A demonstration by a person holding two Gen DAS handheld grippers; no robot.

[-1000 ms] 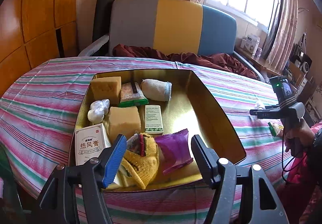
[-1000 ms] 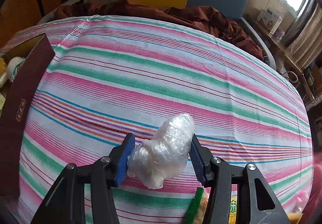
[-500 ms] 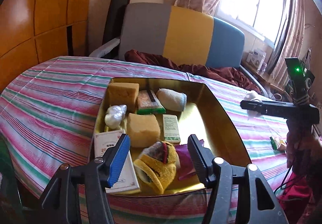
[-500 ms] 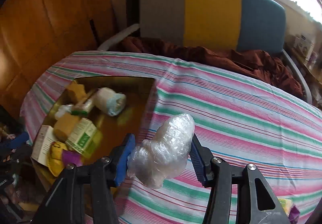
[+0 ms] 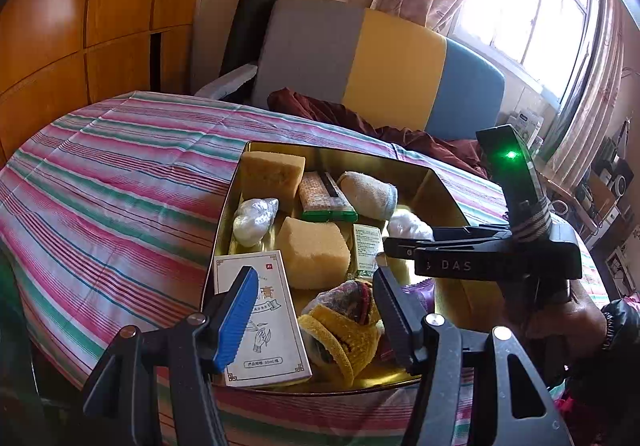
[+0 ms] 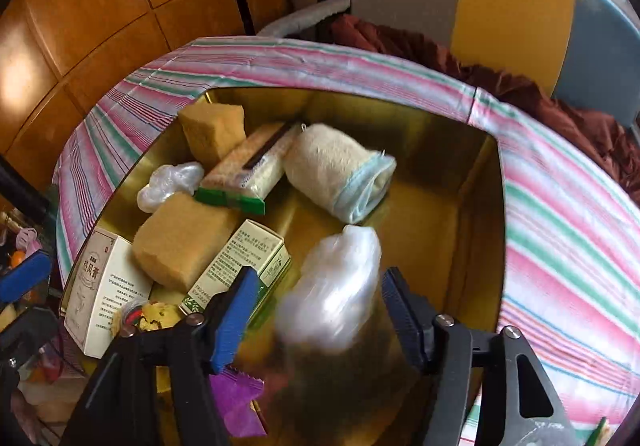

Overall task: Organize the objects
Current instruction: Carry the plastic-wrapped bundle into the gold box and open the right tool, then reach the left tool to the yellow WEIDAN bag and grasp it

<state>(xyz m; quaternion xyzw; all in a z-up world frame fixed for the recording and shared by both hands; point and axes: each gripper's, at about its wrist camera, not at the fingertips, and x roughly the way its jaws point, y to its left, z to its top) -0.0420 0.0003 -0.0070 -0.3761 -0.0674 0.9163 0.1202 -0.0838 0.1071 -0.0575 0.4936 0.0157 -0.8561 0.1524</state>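
Observation:
A gold tin box [image 5: 438,187] [image 6: 476,205] sits on the striped tablecloth and holds sponges, cartons, a rolled towel [image 6: 340,169] and other items. My right gripper [image 6: 316,310] is over the box with its jaws wide apart; a crumpled clear plastic bag [image 6: 336,286] sits blurred between them, touching neither pad, apparently dropping. The bag also shows in the left wrist view [image 5: 408,224]. My left gripper [image 5: 316,310] is open and empty at the box's near edge, over a white carton [image 5: 276,342] and a yellow knitted item [image 5: 344,330].
In the box lie two yellow sponges [image 5: 314,252], a green-ended packet [image 5: 324,195], a small plastic wad [image 5: 254,219], a green-print carton [image 6: 240,262] and a purple wrapper [image 6: 236,402]. A grey-yellow-blue chair [image 5: 400,61] stands behind the table.
My right gripper swung left from the bare cloth to above the box and opened, letting the plastic bag go. The left gripper shifted slightly and stays open.

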